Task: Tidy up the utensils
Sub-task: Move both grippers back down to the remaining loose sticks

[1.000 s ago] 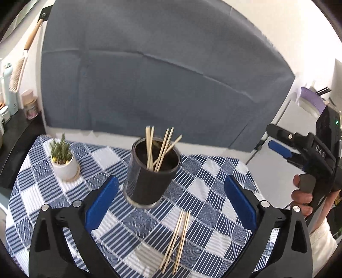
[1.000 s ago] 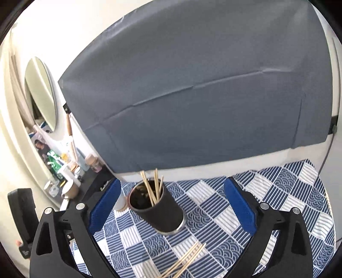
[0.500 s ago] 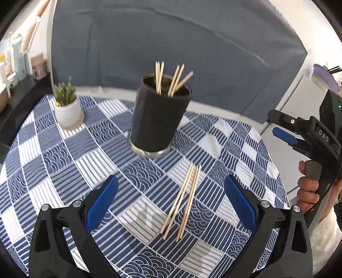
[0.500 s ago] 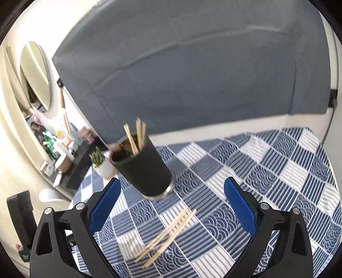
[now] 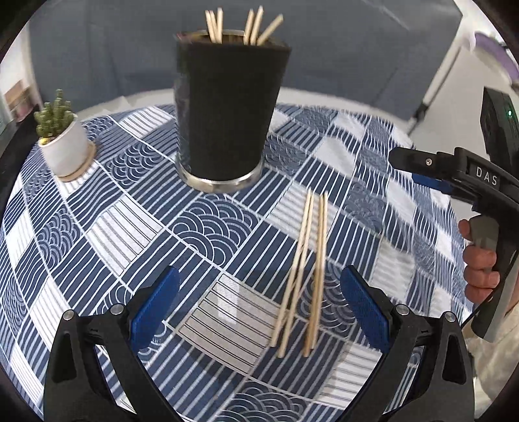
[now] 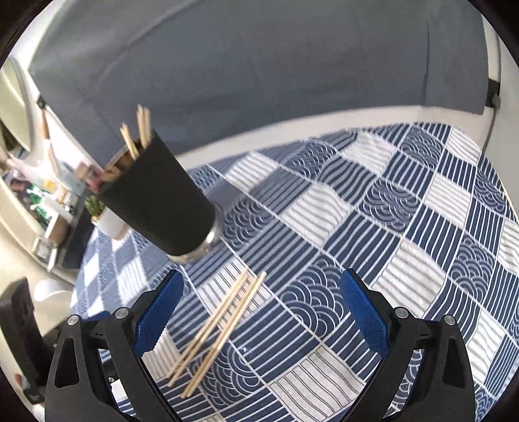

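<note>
Both grippers hang over a table covered with a blue and white checked cloth. The left gripper has its blue-padded fingers spread wide with nothing between them. The right gripper is just as wide open and also holds nothing; from the left wrist view it shows at the right edge of the table, gripped by a hand.

A loose bundle of wooden chopsticks lies flat on the cloth near the middle of the table, the sticks lying nearly side by side, some crossing slightly at one end. In the left view they lie just inside the right-hand finger; in the right view the same chopsticks lie just inside the left-hand finger.

Beyond them, toward the far edge of the table, a black cup stands upright with more chopsticks poking out of its top. It is near the loose sticks but apart from them.

A small plant in a white pot sits near the far left corner of the table
</note>
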Action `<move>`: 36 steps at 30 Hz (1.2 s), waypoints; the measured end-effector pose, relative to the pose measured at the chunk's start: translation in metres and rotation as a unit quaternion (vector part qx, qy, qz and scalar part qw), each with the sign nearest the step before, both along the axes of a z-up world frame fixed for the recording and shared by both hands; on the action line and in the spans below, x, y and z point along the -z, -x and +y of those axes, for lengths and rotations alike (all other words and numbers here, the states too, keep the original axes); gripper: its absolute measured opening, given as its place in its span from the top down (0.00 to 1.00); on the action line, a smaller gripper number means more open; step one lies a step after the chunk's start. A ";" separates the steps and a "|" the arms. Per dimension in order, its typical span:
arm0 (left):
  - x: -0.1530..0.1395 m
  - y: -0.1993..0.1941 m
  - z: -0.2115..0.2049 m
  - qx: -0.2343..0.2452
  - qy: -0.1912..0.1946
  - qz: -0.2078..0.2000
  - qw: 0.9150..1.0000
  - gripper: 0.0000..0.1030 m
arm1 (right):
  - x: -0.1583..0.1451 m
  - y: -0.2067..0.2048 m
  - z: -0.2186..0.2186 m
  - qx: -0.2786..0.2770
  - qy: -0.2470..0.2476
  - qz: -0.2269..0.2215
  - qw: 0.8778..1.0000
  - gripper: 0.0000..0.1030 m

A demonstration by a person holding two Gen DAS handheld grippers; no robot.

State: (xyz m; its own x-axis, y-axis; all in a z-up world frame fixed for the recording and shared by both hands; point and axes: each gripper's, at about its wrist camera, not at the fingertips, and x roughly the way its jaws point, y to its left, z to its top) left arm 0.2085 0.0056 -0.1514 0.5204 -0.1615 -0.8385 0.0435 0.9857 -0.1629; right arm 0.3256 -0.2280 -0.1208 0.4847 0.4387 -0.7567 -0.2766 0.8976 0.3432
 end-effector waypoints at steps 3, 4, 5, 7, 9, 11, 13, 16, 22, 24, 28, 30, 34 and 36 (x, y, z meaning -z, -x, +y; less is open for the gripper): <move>0.011 -0.013 0.002 0.025 -0.008 0.017 1.000 0.06 | 0.013 -0.001 0.008 0.003 0.019 0.020 1.000 0.10; 0.013 -0.016 0.001 0.032 -0.013 0.021 0.999 0.06 | 0.021 -0.002 0.012 0.010 0.035 0.030 0.999 0.10; 0.016 -0.019 0.000 0.046 -0.017 0.024 0.999 0.06 | 0.028 -0.002 0.015 0.016 0.047 0.039 0.998 0.10; 0.023 -0.025 -0.004 0.074 -0.028 0.032 0.996 0.06 | 0.040 -0.001 0.018 0.026 0.059 0.059 0.996 0.10; 0.029 -0.030 -0.007 0.101 -0.037 0.040 0.993 0.06 | 0.050 0.000 0.019 0.038 0.061 0.075 0.995 0.10; 0.035 -0.035 -0.007 0.117 -0.050 0.046 0.991 0.06 | 0.058 0.001 0.021 0.055 0.060 0.088 0.993 0.10; 0.040 -0.040 -0.006 0.132 -0.054 0.051 0.988 0.06 | 0.062 0.001 0.024 0.063 0.065 0.094 0.991 0.10; 0.047 -0.046 -0.008 0.150 -0.070 0.055 0.985 0.06 | 0.068 0.003 0.032 0.073 0.084 0.096 0.989 0.10; 0.055 -0.055 -0.010 0.188 -0.076 0.059 0.977 0.06 | 0.076 0.007 0.045 0.092 0.108 0.106 0.984 0.10; 0.056 -0.059 -0.012 0.198 -0.076 0.061 0.975 0.06 | 0.081 0.008 0.049 0.102 0.129 0.111 0.980 0.10; 0.062 -0.063 -0.014 0.201 -0.089 0.059 0.974 0.06 | 0.086 0.008 0.054 0.112 0.140 0.113 0.977 0.10; 0.062 -0.065 -0.012 0.199 -0.085 0.058 0.975 0.06 | 0.086 0.007 0.055 0.117 0.139 0.116 0.977 0.10; 0.061 -0.069 -0.016 0.206 -0.086 0.058 0.973 0.06 | 0.087 0.004 0.061 0.123 0.146 0.125 0.974 0.10; 0.061 -0.069 -0.019 0.209 -0.092 0.059 0.972 0.06 | 0.087 0.002 0.063 0.126 0.150 0.129 0.972 0.10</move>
